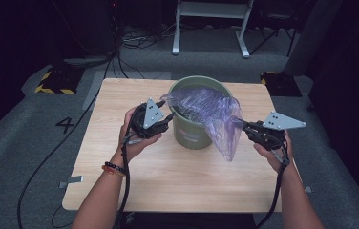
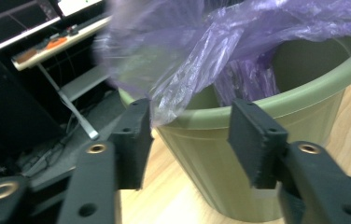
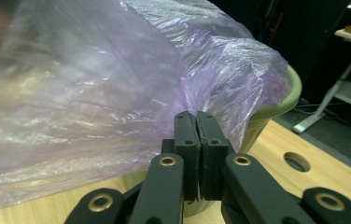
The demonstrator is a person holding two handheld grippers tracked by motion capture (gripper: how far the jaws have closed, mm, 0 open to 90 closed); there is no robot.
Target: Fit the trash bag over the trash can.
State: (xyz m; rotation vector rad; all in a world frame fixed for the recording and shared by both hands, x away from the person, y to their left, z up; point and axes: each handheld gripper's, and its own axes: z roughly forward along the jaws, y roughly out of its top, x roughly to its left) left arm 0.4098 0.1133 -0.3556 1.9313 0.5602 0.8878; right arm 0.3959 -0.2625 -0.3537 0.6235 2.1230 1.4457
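A translucent purple plastic bag point(image 1: 211, 117) drapes over the rim of a green bucket point(image 1: 194, 136) at the back-centre of a wooden desk point(image 1: 168, 176), part of it tucked inside the bucket and part spilling down the bucket's right side. The right gripper point(image 1: 245, 127), just right of the bucket, is clamped tight on a fold of the bag. The left gripper point(image 1: 169, 117), at the bucket's left rim, has its jaws parted, a loose edge of bag hanging between them unpinched. A person's forearms flank the bucket.
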